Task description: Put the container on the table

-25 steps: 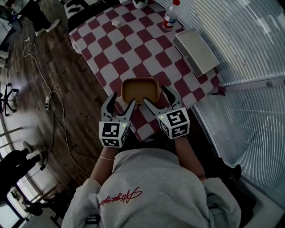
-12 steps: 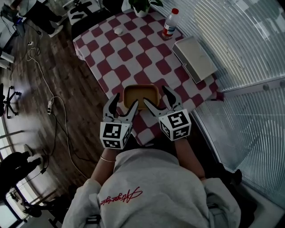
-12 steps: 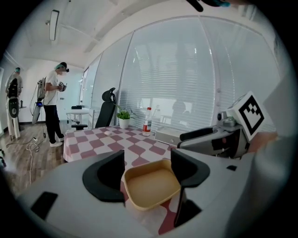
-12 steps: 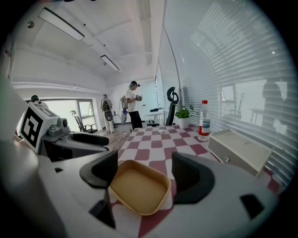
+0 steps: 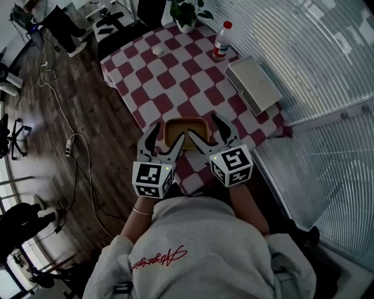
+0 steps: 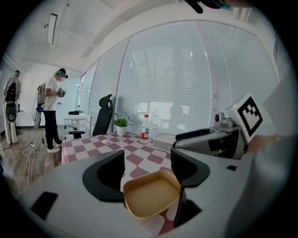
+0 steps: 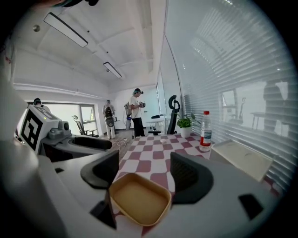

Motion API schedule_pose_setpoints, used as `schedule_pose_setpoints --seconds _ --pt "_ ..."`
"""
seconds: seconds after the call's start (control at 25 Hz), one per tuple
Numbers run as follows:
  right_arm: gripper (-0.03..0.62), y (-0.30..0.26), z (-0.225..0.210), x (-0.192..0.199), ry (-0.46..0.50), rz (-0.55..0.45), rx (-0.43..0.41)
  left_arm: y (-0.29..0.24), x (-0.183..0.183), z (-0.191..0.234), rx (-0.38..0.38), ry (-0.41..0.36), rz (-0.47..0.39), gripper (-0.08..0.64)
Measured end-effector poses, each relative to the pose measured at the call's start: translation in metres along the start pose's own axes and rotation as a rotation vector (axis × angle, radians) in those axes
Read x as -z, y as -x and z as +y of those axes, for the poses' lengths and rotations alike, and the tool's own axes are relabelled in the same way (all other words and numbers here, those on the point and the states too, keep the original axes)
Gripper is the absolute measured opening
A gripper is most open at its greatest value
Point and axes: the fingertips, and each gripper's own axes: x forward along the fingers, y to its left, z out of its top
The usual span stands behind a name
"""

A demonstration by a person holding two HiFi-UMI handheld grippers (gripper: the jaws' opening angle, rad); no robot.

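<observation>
A shallow tan container [image 5: 186, 129] rests on the red-and-white checked table [image 5: 175, 76], close to its near edge. My left gripper [image 5: 165, 142] is open at the container's near left corner. My right gripper [image 5: 211, 135] is open at its near right corner. In the left gripper view the container [image 6: 151, 196] lies low between the wide-apart jaws of the left gripper [image 6: 146, 171], by the right jaw. The right gripper view shows the container [image 7: 139, 200] below the spread jaws of the right gripper [image 7: 144, 174]. Neither gripper clamps it.
On the table's far side stand a water bottle [image 5: 220, 40], a potted plant [image 5: 186, 13] and a small white object [image 5: 158, 51]. A flat white box [image 5: 254, 84] lies at the right edge. A blinds-covered glass wall [image 5: 327, 70] runs along the right. A cable [image 5: 76, 152] trails on the wooden floor.
The view has pulled back, so more of the table's far end shows. Both grippers have drawn slightly toward me, still open. The container has stayed in place on the table.
</observation>
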Motion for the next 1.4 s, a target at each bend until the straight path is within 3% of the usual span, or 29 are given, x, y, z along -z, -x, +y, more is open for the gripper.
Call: schedule_pose_setpoints --seconds 0.56,0.8,0.92,1.4 --pt "0.258 0.011 0.001 -0.028 0.008 -0.078 0.032 0.007 -0.030 0.000 0.004 -0.005 -0.062 0.305" --pt "0.232 0.014 0.001 -0.038 0.010 -0.107 0.039 0.009 -0.040 0.003 -0.034 0.002 -0.101 0.221" --pt "0.176 0.014 0.000 -0.043 0.017 -0.117 0.039 0.008 -0.042 0.010 -0.090 -0.007 -0.091 0.165" --pt "0.056 0.018 -0.002 -0.064 0.047 -0.174 0.040 0.008 -0.056 0.019 -0.132 -0.005 -0.129 0.101"
